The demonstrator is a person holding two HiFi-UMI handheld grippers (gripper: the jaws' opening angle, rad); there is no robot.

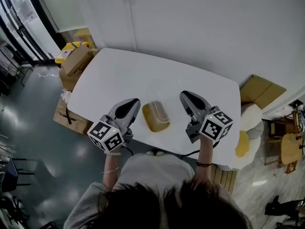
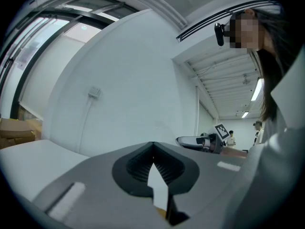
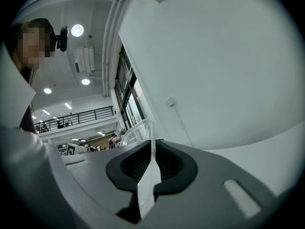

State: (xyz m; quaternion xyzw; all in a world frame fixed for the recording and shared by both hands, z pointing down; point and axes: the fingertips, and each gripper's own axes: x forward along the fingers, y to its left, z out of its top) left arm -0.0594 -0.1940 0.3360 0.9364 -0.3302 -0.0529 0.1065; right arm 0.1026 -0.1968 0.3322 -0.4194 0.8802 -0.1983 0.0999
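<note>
A clear plastic box (image 1: 156, 116) with a tan filling sits on the white table (image 1: 119, 75) near its front edge, between my two grippers. Its see-through lid (image 1: 161, 87) stands open behind it. My left gripper (image 1: 135, 102) lies to the box's left, jaws shut with nothing between them (image 2: 152, 145). My right gripper (image 1: 184, 96) lies to the box's right, also shut (image 3: 153, 142). In the right gripper view the clear lid's edge (image 3: 137, 130) rises just past the tips; I cannot tell whether it touches them. The left gripper view shows the right gripper (image 2: 202, 141) across from it.
A white wall (image 1: 200, 27) runs behind the table. Cardboard boxes (image 1: 75, 60) stand on the floor at the table's left end. At its right end are flat cardboard (image 1: 261, 89), a white bag (image 1: 250, 116), a yellow thing (image 1: 242, 143) and wooden furniture (image 1: 289, 147).
</note>
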